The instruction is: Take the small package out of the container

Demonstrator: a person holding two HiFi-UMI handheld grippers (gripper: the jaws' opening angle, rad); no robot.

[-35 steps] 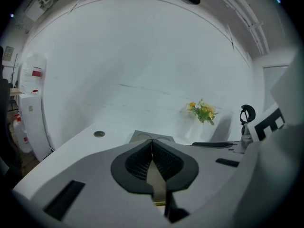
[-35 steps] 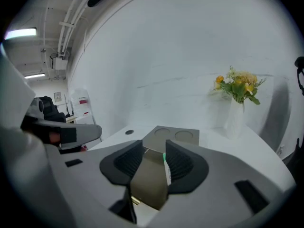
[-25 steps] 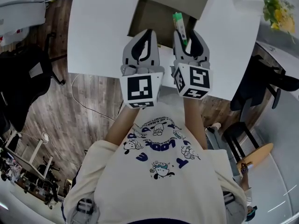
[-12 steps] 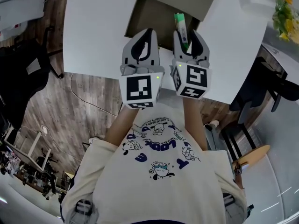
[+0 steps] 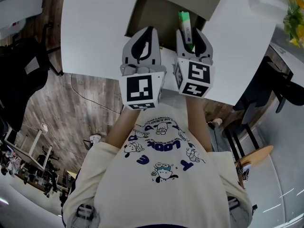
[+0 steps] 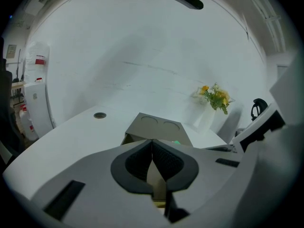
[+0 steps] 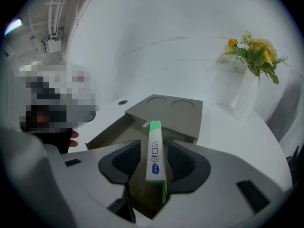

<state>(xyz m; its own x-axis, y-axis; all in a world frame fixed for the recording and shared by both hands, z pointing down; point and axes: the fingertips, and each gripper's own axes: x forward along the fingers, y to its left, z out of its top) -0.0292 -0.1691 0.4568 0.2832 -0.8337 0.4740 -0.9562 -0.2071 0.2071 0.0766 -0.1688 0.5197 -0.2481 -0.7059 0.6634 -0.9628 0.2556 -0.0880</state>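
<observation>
Green-and-white small package (image 7: 155, 153) sits pinched between the jaws of the right gripper (image 7: 155, 171), long edge up, poking forward past the pads. It's over the open tray part of the grey-brown cardboard container (image 7: 176, 109). I can't tell if its far end is fully clear of the tray.

The right gripper view gives you the blue print on the package's white face, while the head view only catches its green end. The left gripper (image 6: 152, 158) has its jaws pressed together with nothing in them, hovering beside the right one at the container's near edge. Its own view barely shows a speck of green behind the pads.

Everything's on a white table (image 5: 95, 32). There's a white vase (image 7: 247, 96) with yellow flowers (image 7: 254, 51) further back and a small round grommet (image 6: 99, 115). Only the head view shows the wood floor (image 5: 90, 108) and a black chair (image 5: 23, 84).
</observation>
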